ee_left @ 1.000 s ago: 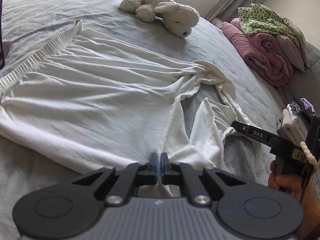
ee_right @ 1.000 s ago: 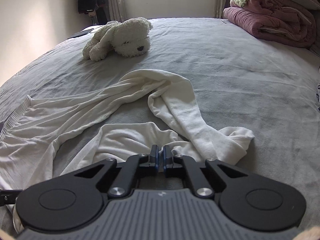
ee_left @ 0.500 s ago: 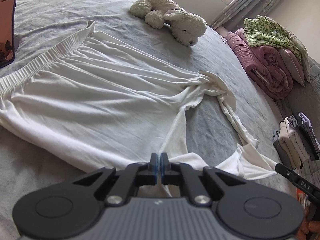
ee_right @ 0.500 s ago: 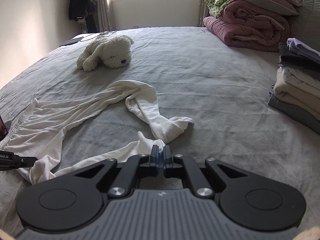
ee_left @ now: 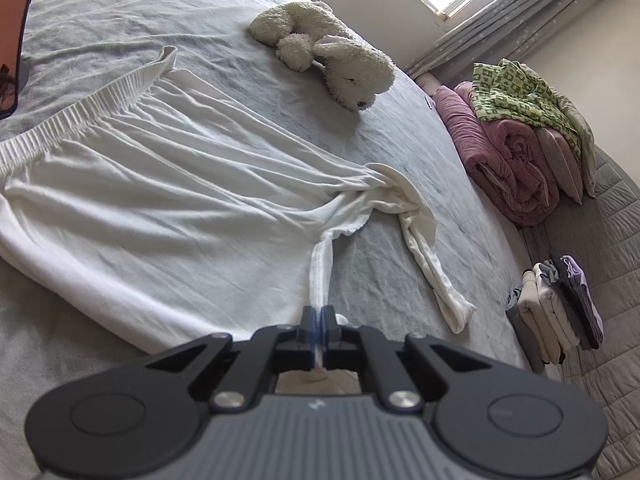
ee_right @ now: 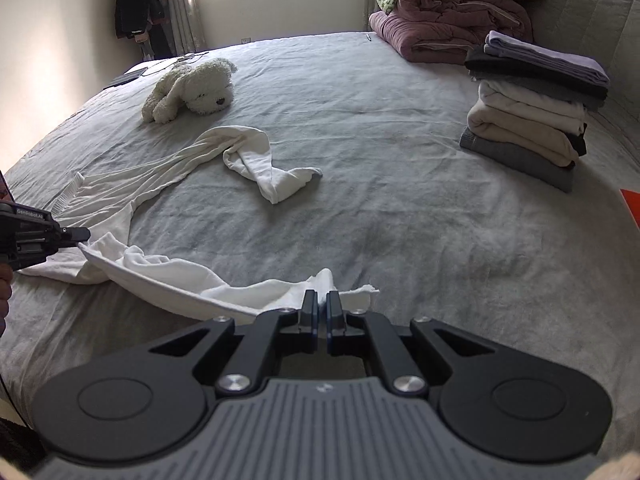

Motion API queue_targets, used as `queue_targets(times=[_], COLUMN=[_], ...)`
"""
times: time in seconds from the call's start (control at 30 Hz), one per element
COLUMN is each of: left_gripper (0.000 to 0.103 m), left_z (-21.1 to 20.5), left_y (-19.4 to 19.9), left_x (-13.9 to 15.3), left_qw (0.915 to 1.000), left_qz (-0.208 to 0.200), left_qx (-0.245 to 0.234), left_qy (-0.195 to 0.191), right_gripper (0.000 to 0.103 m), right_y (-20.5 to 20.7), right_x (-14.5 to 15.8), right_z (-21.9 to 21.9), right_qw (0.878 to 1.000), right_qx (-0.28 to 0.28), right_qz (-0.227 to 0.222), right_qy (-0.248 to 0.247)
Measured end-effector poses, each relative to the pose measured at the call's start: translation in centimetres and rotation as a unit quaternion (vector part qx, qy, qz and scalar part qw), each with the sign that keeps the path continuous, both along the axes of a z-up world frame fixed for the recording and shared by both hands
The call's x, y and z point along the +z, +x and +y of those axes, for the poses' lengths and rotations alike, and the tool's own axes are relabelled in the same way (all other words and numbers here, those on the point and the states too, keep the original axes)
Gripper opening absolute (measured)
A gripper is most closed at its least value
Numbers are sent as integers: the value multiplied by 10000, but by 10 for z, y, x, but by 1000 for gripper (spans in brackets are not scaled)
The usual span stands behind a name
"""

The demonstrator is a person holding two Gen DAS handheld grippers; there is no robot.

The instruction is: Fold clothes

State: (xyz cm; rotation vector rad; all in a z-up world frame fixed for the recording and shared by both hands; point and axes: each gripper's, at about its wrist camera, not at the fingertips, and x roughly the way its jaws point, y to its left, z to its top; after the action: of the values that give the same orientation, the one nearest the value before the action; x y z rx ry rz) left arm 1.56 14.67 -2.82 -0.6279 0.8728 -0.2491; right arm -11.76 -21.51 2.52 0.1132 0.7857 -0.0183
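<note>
- Since a second ago, both grippers are pulling apart along the near trouser leg, so that leg is now stretching into a long band between them, where it was lying bunched before.
- The left gripper (ee_left: 319,316) is pinching the white trousers (ee_left: 168,200) at the inner seam, its jaws pressed tight on a thin strip of cloth; the fabric behind the jaws is hidden by the gripper body.
- The right gripper (ee_right: 320,304) is clamping the cuff end of that same leg — a small ragged tip is poking out just beside its fingers.
- In the right wrist view, the left gripper (ee_right: 82,235) is showing at the frame's left edge, with part of a hand cut off below it.
- The trousers are lying on the grey bedsheet (ee_right: 400,220), waistband (ee_left: 80,112) towards the far left, the other leg trailing off twisted and folded back on itself.
- A white plush dog (ee_right: 192,90) is resting beyond the trousers, apart from them.
- A stack of folded clothes (ee_right: 532,108) is sitting at the right side of the bed; rolled pink bedding (ee_left: 508,172) with a green patterned cloth on top is lying further back.
- At the left wrist view's upper left corner, a dark-edged object is cut off — too little is showing to tell what it is.
</note>
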Motion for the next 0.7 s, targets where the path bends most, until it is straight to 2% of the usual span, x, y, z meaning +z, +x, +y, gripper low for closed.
queue_targets(times=[0.3,0.47,0.7], left_gripper=[2,2,2], left_z=[-19,-27,-34], left_y=[12,24,43], left_x=[6,5,-1], left_qw=[9988,9975,9951], left_qz=[-323,-555,-672], left_qx=[1,128,331], left_qy=[-357,-419,-643], right_gripper=[4,4,4], right_y=[4,27,67], right_x=[12,14,0], right_z=[-19,-27,-38], right_qw=[9989,9978,9946], right_qx=[-342,-482,-799], right_qz=[-314,-445,-599], right_qy=[66,-3,-277])
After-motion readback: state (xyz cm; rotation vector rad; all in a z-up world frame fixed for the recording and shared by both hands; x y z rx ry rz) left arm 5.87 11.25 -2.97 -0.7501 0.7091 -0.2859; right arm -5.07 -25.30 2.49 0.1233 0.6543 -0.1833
